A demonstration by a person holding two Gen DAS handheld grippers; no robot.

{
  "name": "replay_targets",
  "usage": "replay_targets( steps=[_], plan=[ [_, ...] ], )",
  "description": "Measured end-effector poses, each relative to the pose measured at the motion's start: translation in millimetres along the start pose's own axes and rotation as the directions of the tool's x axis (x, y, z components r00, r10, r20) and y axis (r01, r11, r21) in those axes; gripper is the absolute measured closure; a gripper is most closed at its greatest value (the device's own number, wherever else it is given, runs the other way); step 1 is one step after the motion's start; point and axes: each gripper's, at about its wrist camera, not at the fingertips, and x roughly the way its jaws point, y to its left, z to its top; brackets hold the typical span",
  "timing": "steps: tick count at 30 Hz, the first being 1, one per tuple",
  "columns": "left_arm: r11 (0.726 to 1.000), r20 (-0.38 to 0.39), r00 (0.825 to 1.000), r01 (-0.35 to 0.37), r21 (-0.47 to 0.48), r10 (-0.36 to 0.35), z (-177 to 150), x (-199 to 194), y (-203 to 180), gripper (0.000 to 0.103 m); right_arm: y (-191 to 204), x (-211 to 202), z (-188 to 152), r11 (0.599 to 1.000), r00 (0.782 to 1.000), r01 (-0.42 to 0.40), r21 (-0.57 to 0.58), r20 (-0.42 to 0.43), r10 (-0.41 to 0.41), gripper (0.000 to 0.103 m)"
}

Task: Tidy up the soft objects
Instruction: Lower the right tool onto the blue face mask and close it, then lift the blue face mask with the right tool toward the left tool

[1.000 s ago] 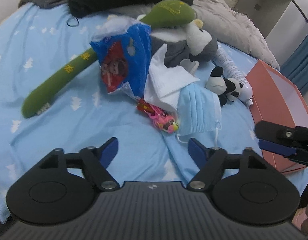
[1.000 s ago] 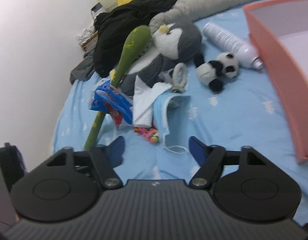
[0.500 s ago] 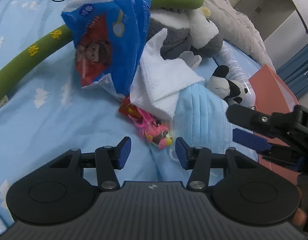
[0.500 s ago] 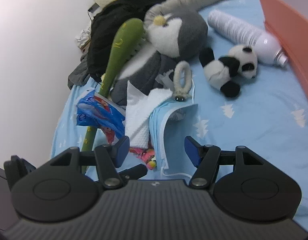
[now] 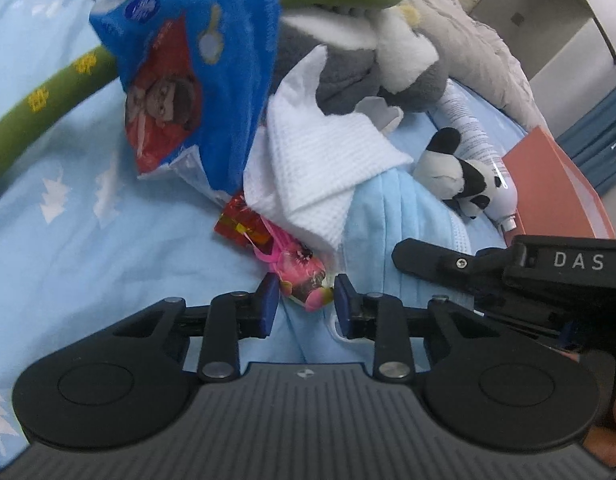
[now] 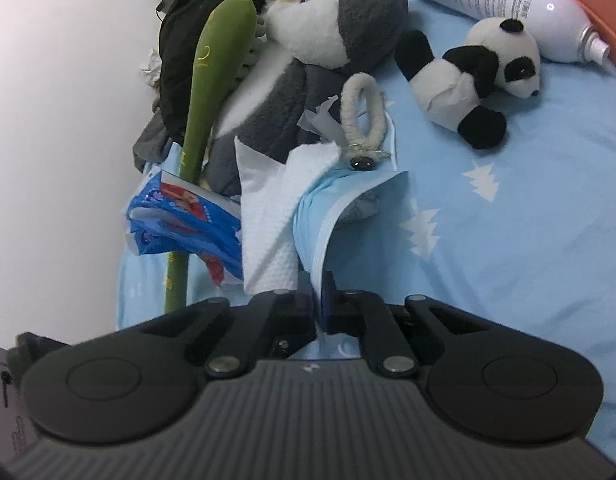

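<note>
My left gripper [image 5: 303,304]: jaws narrowed either side of the pink toy [image 5: 303,280], pads just beside it, can't tell if touching yet. My right gripper [image 6: 318,308]: jaws pinched shut on edge of the blue face mask [image 6: 320,208], w/ white cloth [image 6: 267,216] just left of it. Further out on the bed [image 6: 528,220]: blue snack bag [image 5: 195,76], grey penguin plush [image 6: 324,40], small panda [image 6: 480,76], spray bottle [image 6: 488,4], orange box [image 5: 560,192] at the right

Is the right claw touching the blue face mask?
Touching. The right wrist view shows the right claw pinched shut on the blue face mask edge.
</note>
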Motion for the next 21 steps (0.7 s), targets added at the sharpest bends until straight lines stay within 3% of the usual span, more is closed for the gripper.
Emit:
replay_targets(
  steps=[21],
  plan=[
    [0.999,0.05,0.998,0.03,0.018,-0.031,-46,-96,-5,0.07,18,-84,-53,0.99,0.991,0.108,-0.094,0.086,-0.1,0.099]
  ],
)
